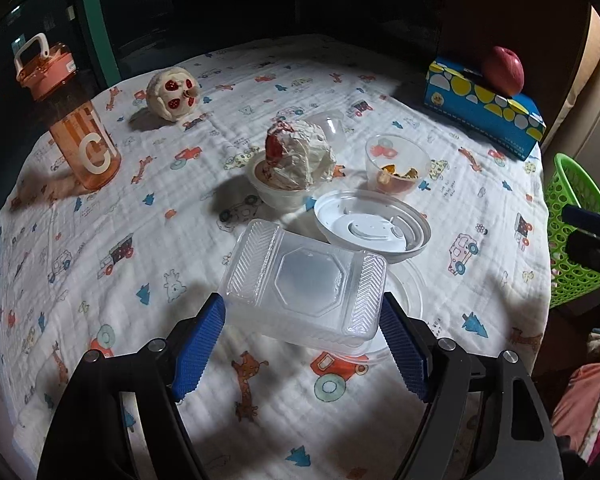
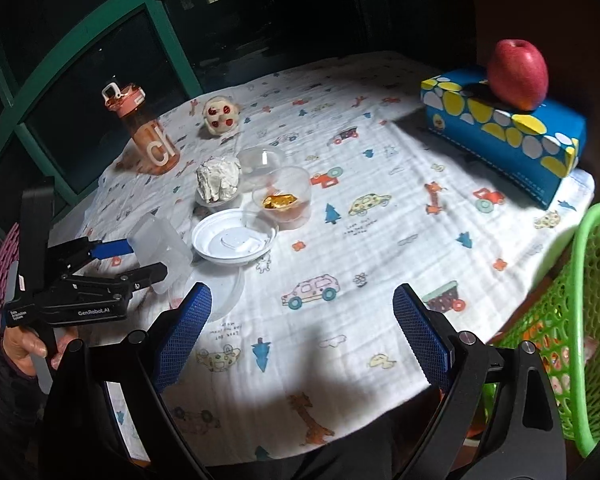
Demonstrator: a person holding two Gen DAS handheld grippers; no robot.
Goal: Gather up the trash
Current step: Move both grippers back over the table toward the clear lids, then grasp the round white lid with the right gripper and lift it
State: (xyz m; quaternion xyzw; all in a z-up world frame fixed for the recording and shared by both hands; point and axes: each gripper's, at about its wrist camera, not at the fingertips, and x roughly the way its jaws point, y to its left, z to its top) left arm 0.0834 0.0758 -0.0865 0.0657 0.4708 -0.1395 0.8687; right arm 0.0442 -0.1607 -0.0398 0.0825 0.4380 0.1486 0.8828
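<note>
The left tool [image 1: 302,330] grips the clear rectangular plastic food container [image 1: 304,276] by its two short ends, at the near centre of the tabletop [image 1: 100,240]. Keep the pads square on its thin, flexible walls. Carry it right to the green perforated plastic basket [image 2: 572,320]. The right tool [image 2: 302,334] hangs wide open and empty.

You have open cloth [image 2: 360,240] right of the white lid [image 2: 234,242] toward the green basket [image 2: 572,320]; cups [image 2: 286,196], bottle [image 2: 148,132] and tissue box [image 2: 504,136] block the far side.
</note>
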